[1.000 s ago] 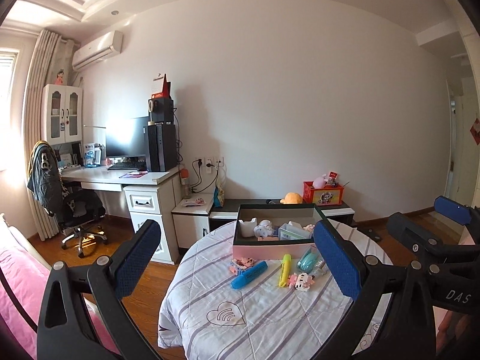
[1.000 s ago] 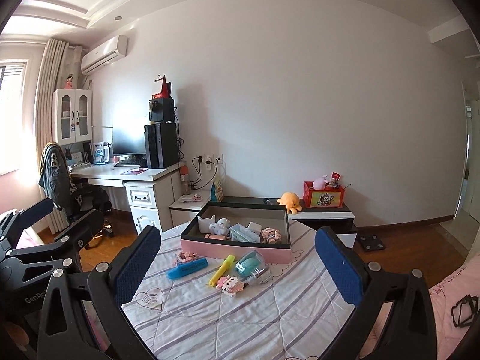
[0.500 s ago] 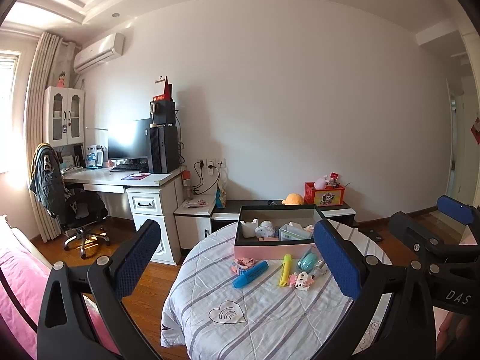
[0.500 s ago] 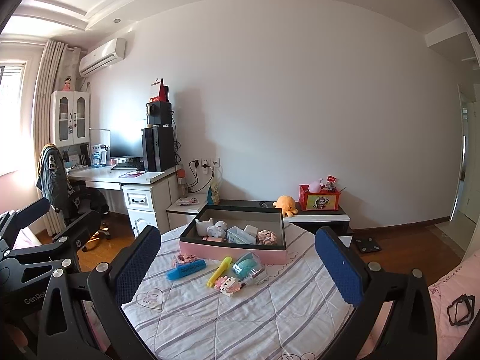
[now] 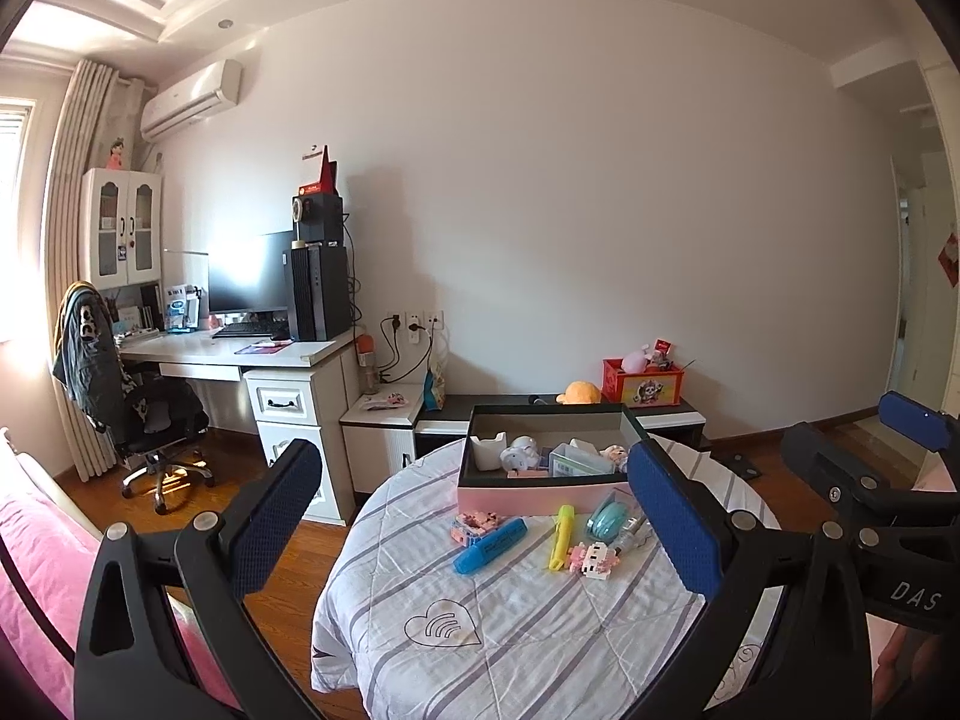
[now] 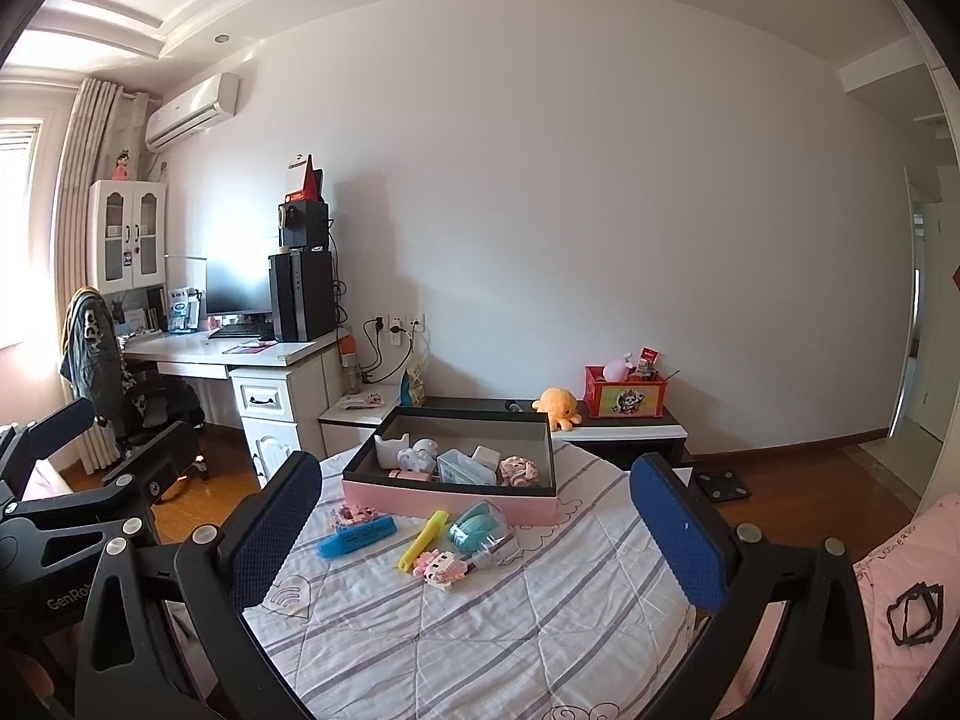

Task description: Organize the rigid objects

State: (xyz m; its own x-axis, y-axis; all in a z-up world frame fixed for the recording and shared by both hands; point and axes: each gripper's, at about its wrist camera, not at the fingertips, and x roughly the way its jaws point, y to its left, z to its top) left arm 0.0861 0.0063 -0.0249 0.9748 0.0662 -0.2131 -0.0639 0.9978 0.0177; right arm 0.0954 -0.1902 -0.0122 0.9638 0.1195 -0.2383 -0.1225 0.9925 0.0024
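Both claws, left gripper (image 5: 474, 516) & right gripper (image 6: 474, 528), spread wide, empty. Blue marker (image 6: 357, 537) ahead of right claw, nr left finger: prob light, stiff, slick; pinch mid-barrel.

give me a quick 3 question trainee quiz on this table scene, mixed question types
1. True or false: the blue highlighter lies inside the pink box.
2. Which item lies nearest the yellow highlighter? A) orange plush octopus B) teal case C) keyboard
3. Fill in: both the left gripper and the right gripper have their jaws ____.

Key: 1 false, it lies on the quilt in front of the box; 2 B; 3 open.
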